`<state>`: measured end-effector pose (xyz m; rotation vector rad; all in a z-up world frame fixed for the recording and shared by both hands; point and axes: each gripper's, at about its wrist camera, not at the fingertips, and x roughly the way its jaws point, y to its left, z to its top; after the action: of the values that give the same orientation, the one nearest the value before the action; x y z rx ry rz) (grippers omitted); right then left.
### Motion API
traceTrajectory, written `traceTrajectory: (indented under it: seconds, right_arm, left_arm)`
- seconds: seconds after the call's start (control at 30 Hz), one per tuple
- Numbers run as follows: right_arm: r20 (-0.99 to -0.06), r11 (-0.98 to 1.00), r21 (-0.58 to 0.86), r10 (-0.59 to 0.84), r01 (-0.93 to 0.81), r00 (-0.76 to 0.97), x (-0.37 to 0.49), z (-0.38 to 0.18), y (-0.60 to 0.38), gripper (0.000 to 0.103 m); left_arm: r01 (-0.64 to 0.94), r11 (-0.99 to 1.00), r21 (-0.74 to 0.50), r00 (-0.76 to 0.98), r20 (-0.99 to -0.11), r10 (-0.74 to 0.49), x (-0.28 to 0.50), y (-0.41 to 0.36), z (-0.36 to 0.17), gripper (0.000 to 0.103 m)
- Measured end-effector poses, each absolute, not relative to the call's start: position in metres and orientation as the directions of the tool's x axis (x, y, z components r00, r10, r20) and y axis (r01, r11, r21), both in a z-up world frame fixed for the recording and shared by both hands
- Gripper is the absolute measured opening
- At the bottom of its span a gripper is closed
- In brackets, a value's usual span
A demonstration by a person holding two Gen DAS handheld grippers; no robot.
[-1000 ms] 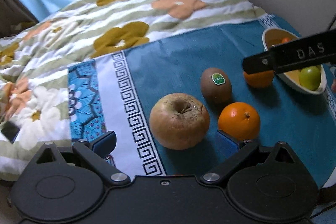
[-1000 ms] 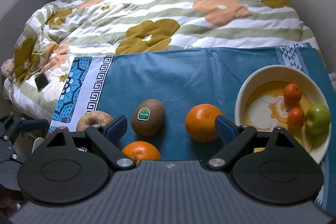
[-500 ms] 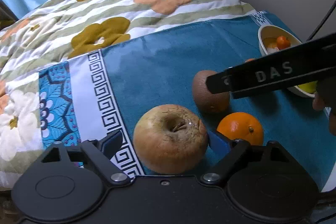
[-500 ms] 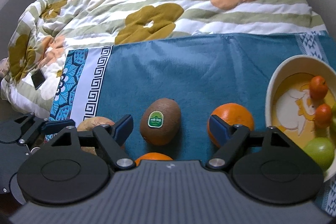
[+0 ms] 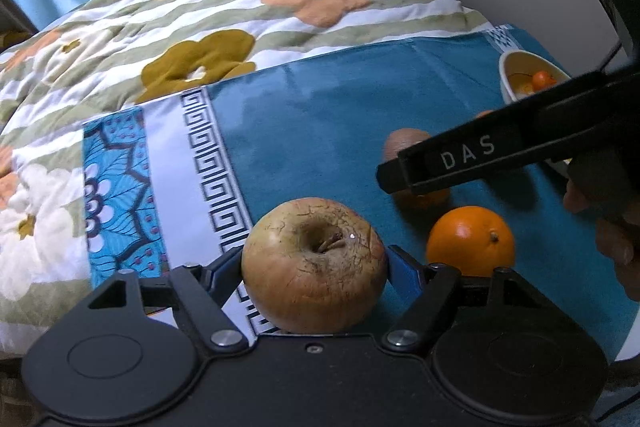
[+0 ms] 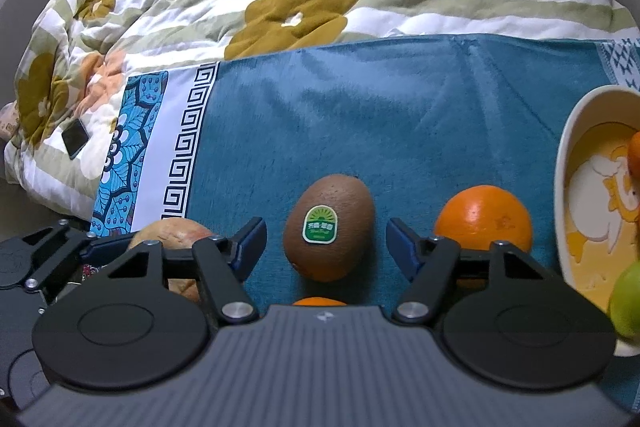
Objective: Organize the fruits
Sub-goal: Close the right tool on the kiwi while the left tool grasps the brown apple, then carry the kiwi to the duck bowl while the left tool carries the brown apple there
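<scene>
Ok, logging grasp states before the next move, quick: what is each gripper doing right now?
Left gripper: closed on the apple.
Right gripper: open, holding nothing, the kiwi between its fingers untouched.

Hidden and cut-off fruit

Kiwi [image 5: 404, 143] mostly behind the right gripper's black finger [image 5: 472, 157] in the left view. Bowl [image 6: 568, 163] cut off by the right edge. Orange [image 6: 318, 301] nearly hidden under the gripper body. Apple [image 6: 176, 233] half covered by the left gripper.
</scene>
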<state>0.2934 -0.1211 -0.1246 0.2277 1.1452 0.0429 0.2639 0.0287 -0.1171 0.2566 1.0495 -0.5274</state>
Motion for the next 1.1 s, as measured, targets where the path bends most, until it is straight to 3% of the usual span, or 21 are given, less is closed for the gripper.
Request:
traceTrajectory:
  seconds: [0.23,0.67,1.1]
  right_arm:
    - [-0.912,0.983,0.16,0.113,0.087,0.395,0.299,-0.134,-0.115,0.08]
    - [-0.902,0.987,0.147,0.105,0.069,0.418,0.297,-0.136,-0.113,0.064]
    - [-0.823,0.972,0.235,0.209,-0.018,0.528,0.26,-0.086,-0.14,0.064]
  left_arm:
    - [0.491,0.87,-0.041,0.403,-0.875,-0.269,0.265,0.041,-0.116,0.08]
    - [0.42,0.907,-0.023,0.475,-0.846,-0.241,0.258,0.057,-0.102,0.08]
    - [0.275,0.961,-0.007,0.62,-0.763,-0.183,0.211,0.041,-0.046,0.08]
